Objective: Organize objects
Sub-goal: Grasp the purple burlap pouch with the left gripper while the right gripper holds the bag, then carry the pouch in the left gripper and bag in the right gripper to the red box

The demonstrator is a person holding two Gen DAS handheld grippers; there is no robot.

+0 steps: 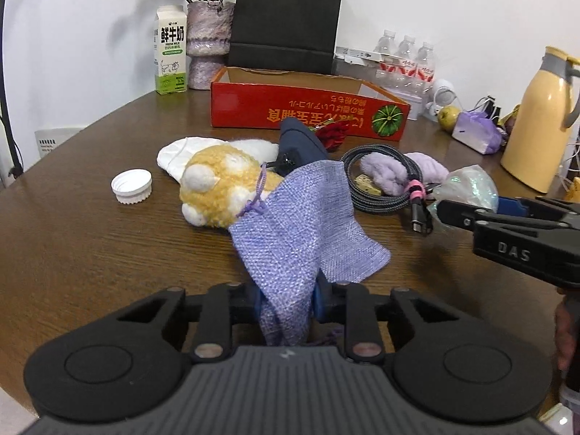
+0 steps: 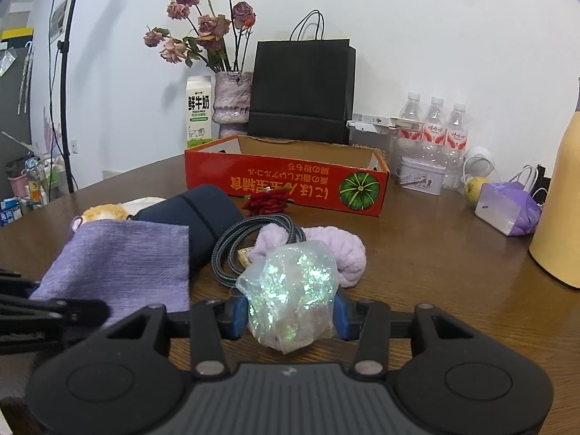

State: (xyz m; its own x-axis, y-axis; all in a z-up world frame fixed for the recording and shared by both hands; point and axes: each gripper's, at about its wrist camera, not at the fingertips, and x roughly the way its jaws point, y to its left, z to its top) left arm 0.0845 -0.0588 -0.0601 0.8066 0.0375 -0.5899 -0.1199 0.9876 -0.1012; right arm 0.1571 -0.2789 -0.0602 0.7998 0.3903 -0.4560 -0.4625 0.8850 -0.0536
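Left gripper: the left gripper (image 1: 286, 304) has its blue pads pinched onto the near end of a lilac woven drawstring pouch (image 1: 301, 217), whose far end lies draped over a yellow and white plush paw (image 1: 221, 190). Gripping the closed bottom end probably lets the pouch be drawn clear of the pile.

Right gripper: the right gripper (image 2: 288, 315) is clamped on a clear plastic bag of iridescent glitter flakes (image 2: 290, 286), a pad pressing each flank. The bag sits just in front of the heap, low to the brown wooden table (image 2: 435, 272); whether it touches the table I cannot tell.

Heap: a coiled grey braided cable (image 1: 377, 185), a fluffy lilac scrunchie (image 2: 344, 250), a navy fabric case (image 2: 195, 217) and a dark red artificial rose (image 2: 268, 201) crowd together, touching or overlapping, so they look unsorted yet.

Likely destination: an open red cardboard box (image 2: 282, 185) stands just behind the heap. It is the obvious bin for the loose items.

Stray item: a white ribbed bottle cap (image 1: 131, 185) sits apart, left of the plush paw.

Box writing: it is printed upside down in yellow, beside a green pumpkin picture; too inverted to read surely.

Carton writing: the white and green milk carton (image 1: 170, 50) reads "鲜牛奶" and "FRESH MILK".

Gripper marking: "DAS" shows on the right gripper's body in the left wrist view.

Progress: both grippers are loaded, and nothing can be seen in the box from this low angle.
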